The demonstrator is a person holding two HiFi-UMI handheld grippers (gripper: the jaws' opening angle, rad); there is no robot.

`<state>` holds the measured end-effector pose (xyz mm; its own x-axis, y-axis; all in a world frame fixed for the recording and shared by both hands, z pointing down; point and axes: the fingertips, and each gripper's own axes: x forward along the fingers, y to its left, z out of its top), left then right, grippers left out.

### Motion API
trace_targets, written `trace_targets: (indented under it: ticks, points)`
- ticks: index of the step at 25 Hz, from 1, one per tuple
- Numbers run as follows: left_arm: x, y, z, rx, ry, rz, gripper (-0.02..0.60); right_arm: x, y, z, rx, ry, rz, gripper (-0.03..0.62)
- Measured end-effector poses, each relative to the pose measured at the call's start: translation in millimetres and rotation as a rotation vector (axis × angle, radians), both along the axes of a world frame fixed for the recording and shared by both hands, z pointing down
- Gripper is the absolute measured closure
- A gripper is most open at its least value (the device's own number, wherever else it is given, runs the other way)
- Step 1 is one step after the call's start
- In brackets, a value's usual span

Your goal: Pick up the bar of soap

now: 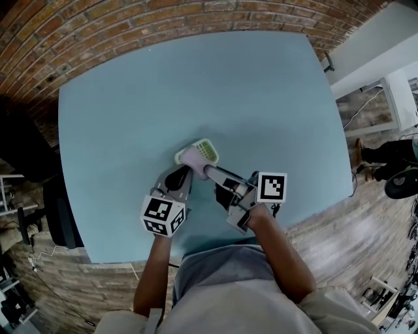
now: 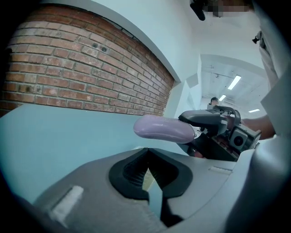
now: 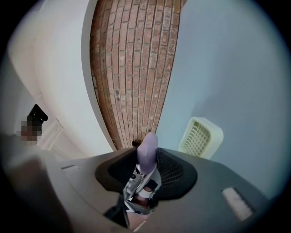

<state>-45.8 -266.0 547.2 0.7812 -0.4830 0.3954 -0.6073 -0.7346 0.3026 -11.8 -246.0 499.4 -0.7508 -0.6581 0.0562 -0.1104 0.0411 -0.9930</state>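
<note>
Filling most of the head view, a pale blue tabletop with rounded corners and a smooth, matt face stands against a wall of rough red-brown brick. Grey-brown plank floor shows at its right and near sides. White walls and strip lights appear behind in the left gripper view. Dark furniture at the head view's left edge is cut off and too dim to make out.

Both pairs of tongs are grey moulded plastic with black ribbed pads, and each carries a white cube printed with black squares. The right tongs are clamped on the bar of soap, a smooth, lilac, rounded oblong held off the tabletop by one end. That gripped end is covered by the pads. From the right gripper view the bar shows edge-on, so only its narrow side is visible.

The left tongs sit just beside it, their pads together at the tips with nothing between.

A small cream soap dish with a slotted grid floor and rounded rim lies on the tabletop. From the head view the soap overlaps and hides part of it. The right gripper view shows the two apart.
</note>
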Motion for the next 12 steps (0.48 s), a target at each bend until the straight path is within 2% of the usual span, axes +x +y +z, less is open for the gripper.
trace_targets:
  ticks: [12]
  points:
    - [7,8,-24,0.041,0.017,0.008,0.580,4,10,-28,0.030,-0.045,0.009,0.457]
